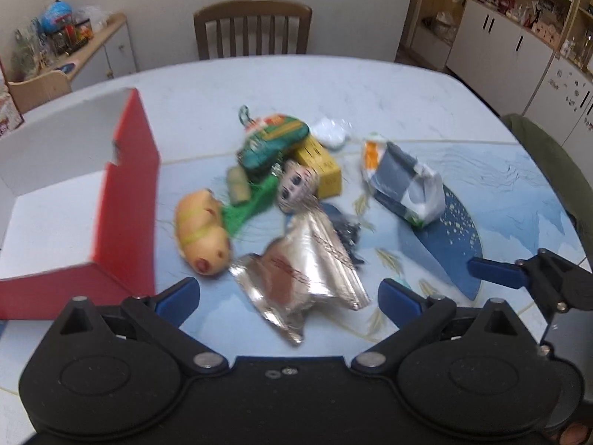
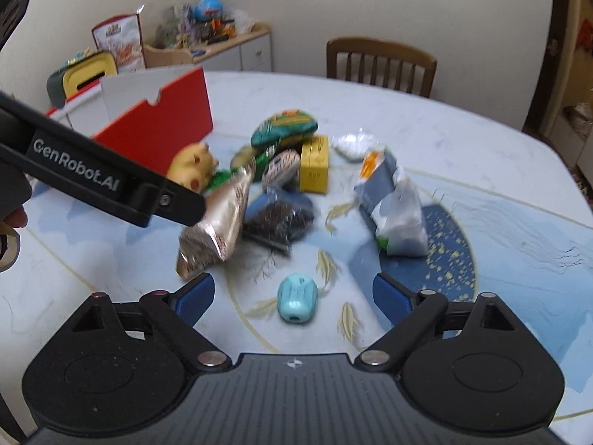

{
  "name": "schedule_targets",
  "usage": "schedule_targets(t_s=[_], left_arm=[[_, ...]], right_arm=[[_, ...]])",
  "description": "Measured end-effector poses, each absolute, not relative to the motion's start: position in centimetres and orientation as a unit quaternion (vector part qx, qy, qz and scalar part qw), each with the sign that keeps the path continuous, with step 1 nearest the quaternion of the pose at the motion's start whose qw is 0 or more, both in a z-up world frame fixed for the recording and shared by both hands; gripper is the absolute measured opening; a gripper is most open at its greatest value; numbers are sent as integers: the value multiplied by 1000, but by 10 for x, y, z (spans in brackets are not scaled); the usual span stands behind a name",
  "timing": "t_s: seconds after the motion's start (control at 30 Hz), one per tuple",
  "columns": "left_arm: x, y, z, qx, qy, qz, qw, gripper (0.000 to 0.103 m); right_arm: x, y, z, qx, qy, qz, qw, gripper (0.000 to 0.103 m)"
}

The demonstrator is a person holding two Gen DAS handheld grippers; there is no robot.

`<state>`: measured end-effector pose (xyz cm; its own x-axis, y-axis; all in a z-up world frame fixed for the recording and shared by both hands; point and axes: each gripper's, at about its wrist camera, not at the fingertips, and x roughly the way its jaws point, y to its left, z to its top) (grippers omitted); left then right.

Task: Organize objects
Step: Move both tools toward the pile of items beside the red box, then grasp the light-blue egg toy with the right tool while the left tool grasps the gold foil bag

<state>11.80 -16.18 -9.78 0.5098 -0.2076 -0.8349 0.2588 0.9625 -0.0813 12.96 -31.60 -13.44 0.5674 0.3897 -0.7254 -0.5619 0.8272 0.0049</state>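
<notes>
A pile of small objects lies mid-table: a crumpled silver foil pouch (image 1: 304, 282), a yellow plush toy (image 1: 202, 233), a doll head (image 1: 296, 185), a green patterned pouch (image 1: 274, 141), a yellow box (image 1: 320, 159), a dark packet (image 1: 346, 228) and a white-and-grey bag (image 1: 407, 185). My left gripper (image 1: 289, 300) is open, and the foil pouch (image 2: 218, 218) sits between its blue pads. My right gripper (image 2: 294, 298) is open just above a light-blue oval object (image 2: 298, 298) on the table. An open red box (image 1: 126, 200) with a white inside stands left of the pile.
A wooden chair (image 1: 252, 29) stands at the table's far edge. A low cabinet (image 2: 237, 48) loaded with clutter lines the wall. A yellow-lidded container (image 2: 87, 74) sits behind the red box (image 2: 163, 122). White cupboards (image 1: 511, 44) stand at the right. A small white object (image 1: 331, 131) lies behind the pile.
</notes>
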Motion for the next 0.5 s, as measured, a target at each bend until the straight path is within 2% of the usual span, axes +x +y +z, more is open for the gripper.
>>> schedule_targets(t_s=[0.07, 0.13, 0.27, 0.5], left_arm=[[122, -169, -104, 29, 487, -133, 863, 102], [127, -175, -110, 32, 495, -130, 858, 102], [137, -183, -122, 39, 513, -126, 849, 102], [148, -190, -146, 54, 537, -117, 834, 100]], right_arm=[[135, -318, -140, -110, 385, 279, 873, 93], [140, -319, -144, -108, 389, 285, 869, 87], [149, -319, -152, -106, 397, 298, 862, 85], [162, -317, -166, -100, 415, 314, 848, 73]])
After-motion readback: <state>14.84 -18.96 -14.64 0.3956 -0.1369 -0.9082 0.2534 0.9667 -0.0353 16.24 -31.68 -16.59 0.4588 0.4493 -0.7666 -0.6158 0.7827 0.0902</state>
